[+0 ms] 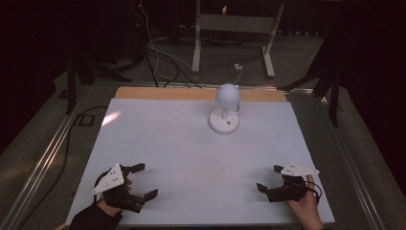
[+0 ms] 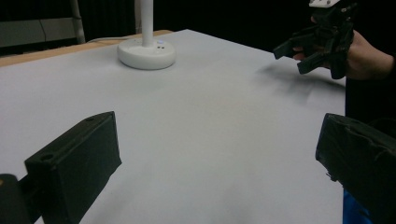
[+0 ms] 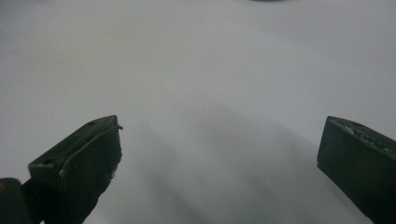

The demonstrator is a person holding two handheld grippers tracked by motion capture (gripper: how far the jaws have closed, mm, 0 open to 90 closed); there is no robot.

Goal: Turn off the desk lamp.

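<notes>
Black jaw blocks rise at the bottom of each gripper view, set wide apart with bare white surface between them: both tools are fully spread and hold nothing.

In the high view the left tool [image 1: 142,181] rests near the front left corner of the bench [image 1: 158,143], and the right tool [image 1: 269,178] near the front right corner, each in a hand.

Far ahead of both stands the white desk lamp [image 1: 225,108], the 1 thing on the bench. It lies forward and to the right of the left tool, forward and to the left of the right tool, well apart from each. Its long axis is upright: a round base, a short stem, a globe head on top. By my judgement, neither tool is clearly nearer, so the reach is a long forward one for either.

From the left gripper view, the lamp's base [image 2: 146,52] and stem appear ahead and left of centre, with small marks on the base's top, and the right tool [image 2: 299,53] hangs off to the right. Blurred bench surface lies beyond the jaws in the right gripper view.
</notes>
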